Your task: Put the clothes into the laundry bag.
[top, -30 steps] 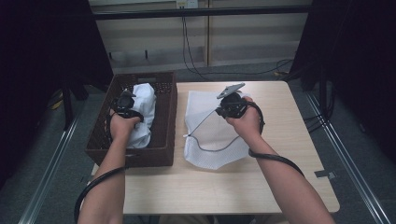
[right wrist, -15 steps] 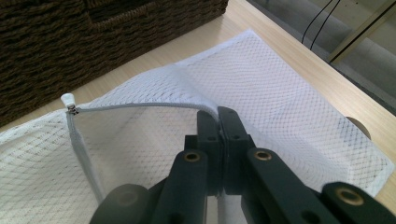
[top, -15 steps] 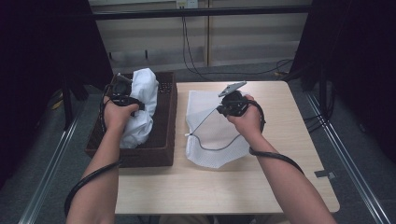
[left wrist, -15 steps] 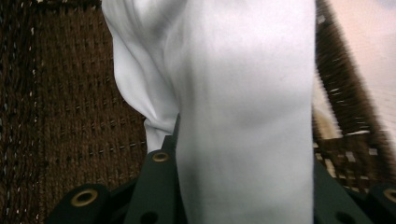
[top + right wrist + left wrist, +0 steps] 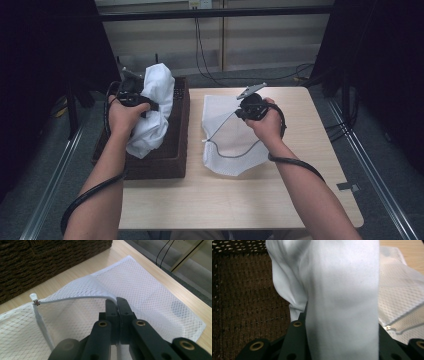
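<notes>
Left gripper [image 5: 131, 95] clamps the white cloth [image 5: 152, 110] above the basket [image 5: 177, 150]; the mesh bag [image 5: 225, 135], its rim pinched up by the right gripper [image 5: 250, 107], gapes at three o'clock.

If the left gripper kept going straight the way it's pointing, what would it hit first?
The white cloth already held in the left gripper; beyond it, probably the mesh bag, though depth is unclear.

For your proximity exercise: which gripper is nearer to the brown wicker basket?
Left. The left gripper hangs above the basket, holding the white cloth. The right gripper is off to the side over the table, pinching the mesh bag.
</notes>
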The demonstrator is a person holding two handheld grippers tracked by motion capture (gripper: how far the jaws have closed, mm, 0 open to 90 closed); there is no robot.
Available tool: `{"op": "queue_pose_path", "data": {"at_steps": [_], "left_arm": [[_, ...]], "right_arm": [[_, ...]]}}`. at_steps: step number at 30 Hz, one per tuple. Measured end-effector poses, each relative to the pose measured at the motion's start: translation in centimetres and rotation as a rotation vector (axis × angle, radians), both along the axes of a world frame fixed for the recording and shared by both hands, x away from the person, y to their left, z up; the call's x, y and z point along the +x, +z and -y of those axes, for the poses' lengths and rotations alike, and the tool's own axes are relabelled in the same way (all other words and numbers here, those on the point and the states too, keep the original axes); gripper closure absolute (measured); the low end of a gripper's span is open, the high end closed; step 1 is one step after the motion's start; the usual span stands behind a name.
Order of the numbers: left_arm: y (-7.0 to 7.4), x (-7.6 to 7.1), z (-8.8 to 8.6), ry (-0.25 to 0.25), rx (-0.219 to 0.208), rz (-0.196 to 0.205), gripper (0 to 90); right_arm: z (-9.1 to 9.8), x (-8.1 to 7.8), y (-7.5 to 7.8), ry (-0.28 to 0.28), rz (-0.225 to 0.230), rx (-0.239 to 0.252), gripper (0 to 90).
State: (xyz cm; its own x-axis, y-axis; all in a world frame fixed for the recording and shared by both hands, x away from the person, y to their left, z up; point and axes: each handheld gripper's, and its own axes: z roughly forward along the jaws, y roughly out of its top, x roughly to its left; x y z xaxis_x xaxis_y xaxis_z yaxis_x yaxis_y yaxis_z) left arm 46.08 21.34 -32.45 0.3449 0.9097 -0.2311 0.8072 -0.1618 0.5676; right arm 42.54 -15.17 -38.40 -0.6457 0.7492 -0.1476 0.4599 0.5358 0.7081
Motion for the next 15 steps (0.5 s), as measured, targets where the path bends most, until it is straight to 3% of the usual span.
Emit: {"op": "queue_pose_path", "data": {"at_steps": [7,10,15], "left_arm": [[1.8,-0.2,1.5,-0.042,-0.033,0.005,69.3],[2.3,-0.3,2.0,-0.054,-0.027,0.014,69.3],[3.0,-0.7,3.3,-0.106,-0.045,0.021,69.3]], "right_arm": [[0.9,0.5,0.3,-0.015,0.007,-0.005,89.1],[1.1,0.6,0.4,-0.021,0.012,-0.005,89.2],[1.9,0.9,0.7,-0.046,0.011,-0.012,89.2]]}}
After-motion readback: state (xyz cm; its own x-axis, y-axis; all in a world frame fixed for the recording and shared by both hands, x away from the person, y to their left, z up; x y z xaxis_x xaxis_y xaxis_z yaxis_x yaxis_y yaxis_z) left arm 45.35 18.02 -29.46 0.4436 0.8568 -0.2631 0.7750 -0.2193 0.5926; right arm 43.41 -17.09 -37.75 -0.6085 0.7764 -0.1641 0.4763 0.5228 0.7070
